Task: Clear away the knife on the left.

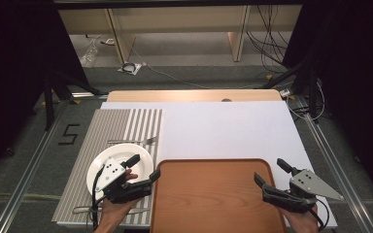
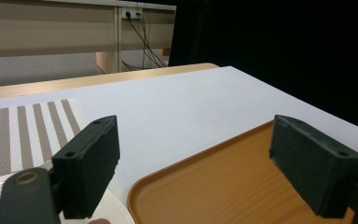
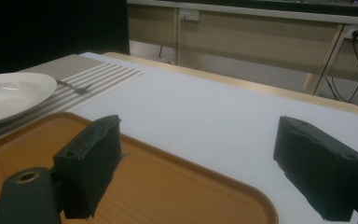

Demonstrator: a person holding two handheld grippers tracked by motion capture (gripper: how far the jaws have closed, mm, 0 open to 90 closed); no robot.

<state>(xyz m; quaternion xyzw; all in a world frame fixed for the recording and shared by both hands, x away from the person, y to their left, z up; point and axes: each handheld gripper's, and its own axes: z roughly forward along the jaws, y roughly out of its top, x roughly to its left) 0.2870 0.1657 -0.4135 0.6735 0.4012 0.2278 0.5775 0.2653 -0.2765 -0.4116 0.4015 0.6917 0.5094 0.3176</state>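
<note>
A white plate (image 1: 102, 167) rests on a striped placemat (image 1: 111, 128) at the table's left, with a fork (image 1: 133, 141) lying just beyond it. A brown wooden tray (image 1: 213, 194) sits at the front middle with nothing on it. My left gripper (image 1: 144, 166) hovers over the plate's right rim beside the tray's left edge, its jaws open and nothing between them (image 2: 200, 172). My right gripper (image 1: 272, 172) is open over the tray's right edge, also holding nothing (image 3: 205, 172). The right gripper view has the plate (image 3: 9, 95) and fork (image 3: 74, 86) at its left.
The white table top (image 1: 223, 128) stretches behind the tray. A thin metal utensil (image 1: 80, 209) lies near the placemat's front edge, partly hidden by the left forearm. Cables and furniture legs stand on the floor beyond the table.
</note>
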